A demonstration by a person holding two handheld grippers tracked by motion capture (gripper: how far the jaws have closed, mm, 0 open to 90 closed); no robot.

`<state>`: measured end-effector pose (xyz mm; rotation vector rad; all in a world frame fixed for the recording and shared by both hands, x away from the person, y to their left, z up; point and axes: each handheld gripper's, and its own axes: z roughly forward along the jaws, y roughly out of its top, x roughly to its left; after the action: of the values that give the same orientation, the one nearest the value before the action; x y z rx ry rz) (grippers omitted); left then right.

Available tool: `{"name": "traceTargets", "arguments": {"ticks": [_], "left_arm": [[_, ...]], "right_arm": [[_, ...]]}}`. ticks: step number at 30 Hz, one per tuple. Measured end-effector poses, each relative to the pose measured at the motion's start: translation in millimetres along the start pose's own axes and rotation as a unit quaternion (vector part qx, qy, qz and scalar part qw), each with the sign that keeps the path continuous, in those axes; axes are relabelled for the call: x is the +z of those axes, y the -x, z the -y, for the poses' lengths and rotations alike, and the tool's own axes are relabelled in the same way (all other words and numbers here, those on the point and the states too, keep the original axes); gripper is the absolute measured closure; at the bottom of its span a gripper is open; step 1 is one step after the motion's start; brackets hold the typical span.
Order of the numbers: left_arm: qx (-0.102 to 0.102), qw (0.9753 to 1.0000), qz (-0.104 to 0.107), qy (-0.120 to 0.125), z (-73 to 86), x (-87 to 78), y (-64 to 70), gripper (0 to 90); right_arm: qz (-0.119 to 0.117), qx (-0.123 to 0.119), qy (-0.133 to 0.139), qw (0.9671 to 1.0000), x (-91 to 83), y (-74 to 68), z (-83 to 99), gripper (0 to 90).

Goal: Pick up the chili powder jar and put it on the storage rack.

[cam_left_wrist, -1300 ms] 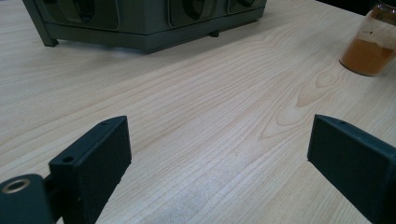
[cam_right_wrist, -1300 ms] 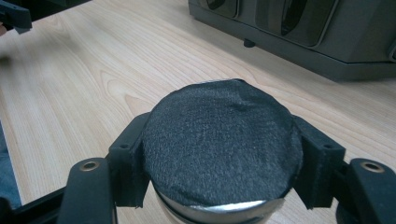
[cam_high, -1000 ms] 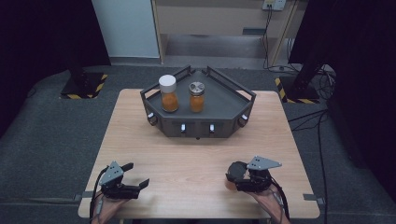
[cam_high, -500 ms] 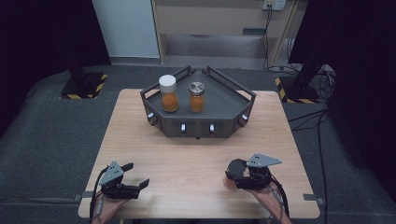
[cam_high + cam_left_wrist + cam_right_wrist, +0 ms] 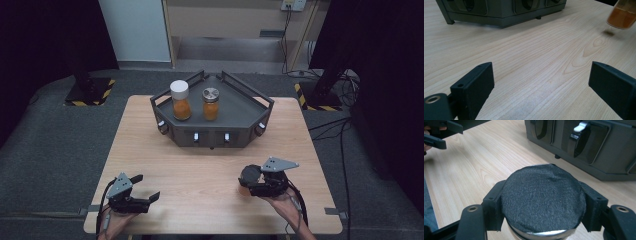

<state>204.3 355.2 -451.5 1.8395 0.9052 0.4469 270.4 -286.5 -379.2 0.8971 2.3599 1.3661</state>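
Slightly shifted left, right gripper point(image 5: 248, 177) clamps black-lidded jar point(image 5: 542, 200); left gripper point(image 5: 145, 190) jaws apart

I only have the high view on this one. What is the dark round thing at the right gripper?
Observer: In the right gripper view, the right gripper is shut on a jar with a round black textured lid; its jaws press the lid's two sides.
Operator: What is in the jar?
Observer: The left gripper view shows orange powder in its clear body. The jar looks tilted, with a shadow on the wood below it.
Operator: Is the left gripper holding anything?
Observer: No. The left gripper is open, with bare light wooden table between its jaws.
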Motion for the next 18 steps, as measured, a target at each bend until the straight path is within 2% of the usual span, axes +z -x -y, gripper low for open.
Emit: {"name": "traceTargets", "arguments": {"ticks": [6,12,18], "left_arm": [[0.0,1.0,0.0,-0.001,-0.2,0.0,-0.1,5.4],[0.0,1.0,0.0,-0.001,-0.2,0.0,-0.1,5.4],[0.0,1.0,0.0,-0.001,-0.2,0.2,-0.2,5.4]], "right_arm": [[-0.002,0.001,-0.002,1.0,-0.5,3.7,-17.6,33.3],[0.001,-0.008,-0.008,0.9999,-1.6,5.2,-36.0,33.3],[0.001,-0.001,-0.009,1.0,-3.9,10.6,-54.0,33.4]]}}
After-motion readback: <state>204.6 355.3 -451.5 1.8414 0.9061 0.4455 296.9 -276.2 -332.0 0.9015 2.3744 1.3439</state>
